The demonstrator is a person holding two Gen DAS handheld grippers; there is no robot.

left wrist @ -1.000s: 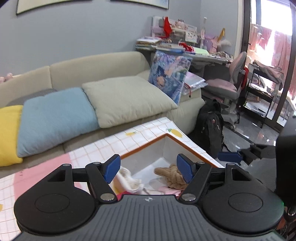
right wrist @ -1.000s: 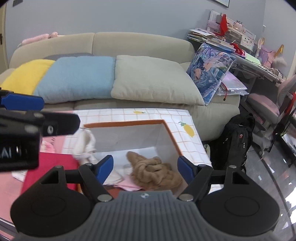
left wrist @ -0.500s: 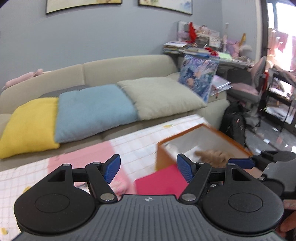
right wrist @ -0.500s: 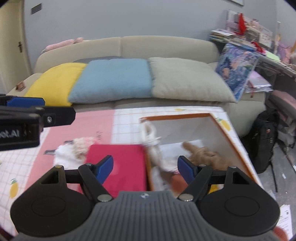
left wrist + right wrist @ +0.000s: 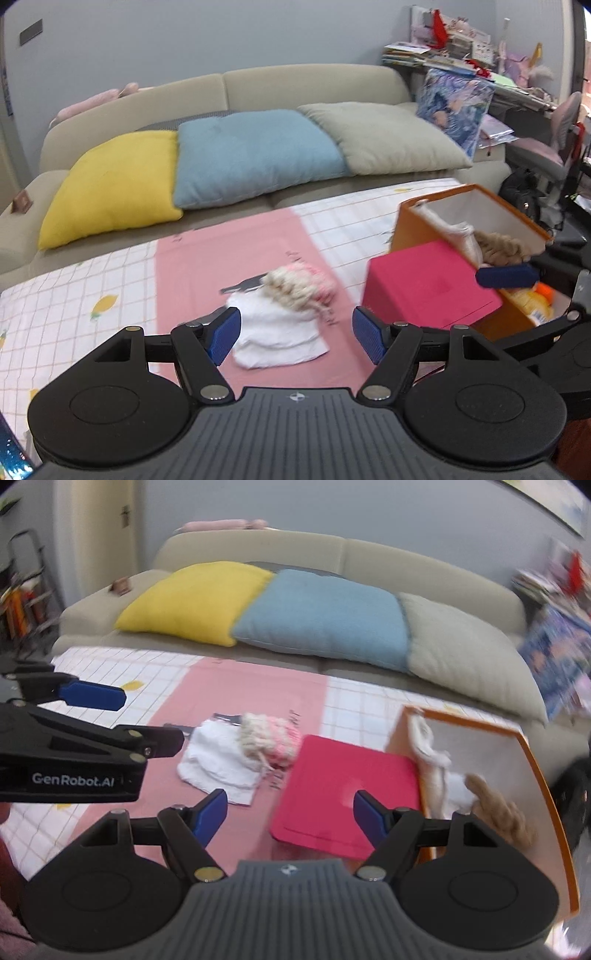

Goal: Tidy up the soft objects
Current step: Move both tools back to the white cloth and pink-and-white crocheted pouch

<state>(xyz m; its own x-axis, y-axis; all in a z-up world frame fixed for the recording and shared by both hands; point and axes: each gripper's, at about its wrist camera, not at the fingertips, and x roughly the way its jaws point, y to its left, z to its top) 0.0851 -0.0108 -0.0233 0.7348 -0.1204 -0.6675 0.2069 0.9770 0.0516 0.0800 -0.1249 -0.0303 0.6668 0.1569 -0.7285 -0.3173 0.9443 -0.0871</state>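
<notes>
A white cloth [image 5: 277,332] [image 5: 218,764] lies on the pink mat with a pink-and-cream knitted piece [image 5: 299,286] [image 5: 266,738] on its far edge. My left gripper [image 5: 293,334] is open and empty, just in front of the white cloth. My right gripper [image 5: 290,814] is open and empty above the near edge of a red lid [image 5: 347,794] [image 5: 428,284]. An orange box [image 5: 461,206] [image 5: 535,768] at the right holds a tan knitted item [image 5: 506,245] [image 5: 498,812] and a cream cloth [image 5: 428,753].
A checked tablecloth [image 5: 74,306] with a pink mat [image 5: 236,690] covers the table. A sofa behind carries yellow [image 5: 114,181], blue [image 5: 255,155] and beige [image 5: 388,136] cushions. A cluttered desk [image 5: 461,55], a chair and a black backpack [image 5: 524,192] stand at the right.
Both grippers have swung left, away from the orange box, over the pink mat. The white cloth and knitted piece have come into view. Both stayed open and empty.
</notes>
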